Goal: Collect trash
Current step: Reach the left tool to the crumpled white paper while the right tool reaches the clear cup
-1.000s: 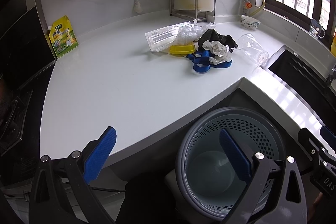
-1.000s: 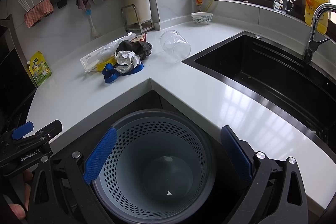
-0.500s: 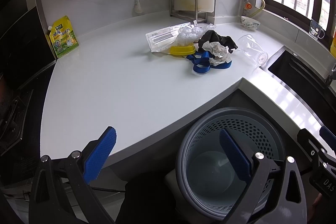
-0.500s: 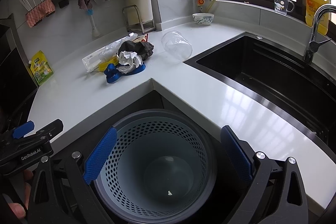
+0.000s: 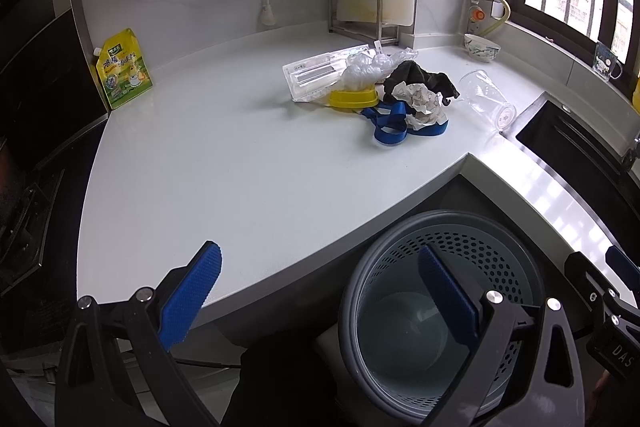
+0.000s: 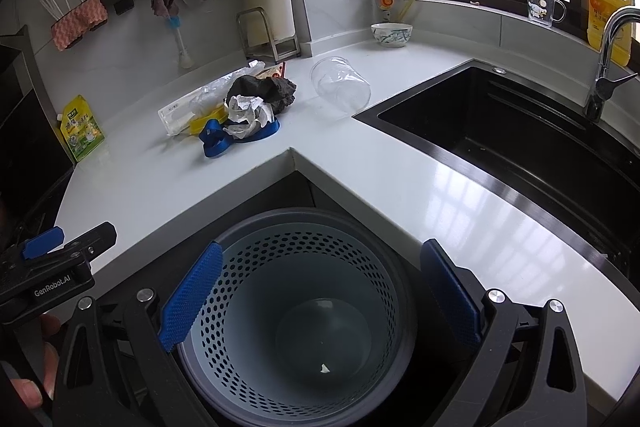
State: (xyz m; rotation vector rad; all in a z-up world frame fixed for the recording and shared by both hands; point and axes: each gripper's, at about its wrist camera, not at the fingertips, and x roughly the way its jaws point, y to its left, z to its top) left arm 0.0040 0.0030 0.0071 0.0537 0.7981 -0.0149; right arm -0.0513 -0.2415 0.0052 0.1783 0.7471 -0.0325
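Two grippers, both empty, jaws spread wide: left gripper (image 5: 316, 291) hangs over the near edge of the white table (image 5: 224, 163), right gripper (image 6: 320, 291) sits right above the grey perforated plastic bin (image 6: 304, 307) tucked in the corner notch below the table edge. Bin looks nearly empty, just one tiny white scrap (image 6: 325, 368) on its bottom. Trash pile is well apart from both grippers, back on the table near the corner: crumpled white paper ball (image 5: 420, 103) on top of a blue strap loop (image 5: 390, 129), black crumpled cloth-like wad (image 5: 420, 79) behind it, yellow plastic lid (image 5: 354, 98), clear crinkled plastic bag (image 5: 362, 71) lying on a clear flat plastic package (image 5: 320, 73). Clear plastic cup (image 6: 340, 85) lies on its side just beside the pile, between it and the black sink (image 6: 520, 143). Yellow-green refill pouch (image 5: 122, 67) leans at the far left wall, white patterned bowl (image 6: 391, 34) near the window; probably neither is trash, cannot be sure. Step in hand: start of collection, nothing picked, judging by the empty bin. Next move likely calls for reaching one gripper forward over the table to the pile, closing on a top item such as the paper ball, then carrying it back over the bin. Paper and bag are light and soft, so a pinch should hold; the strap may drag neighbours along; the cup may roll if nudged.
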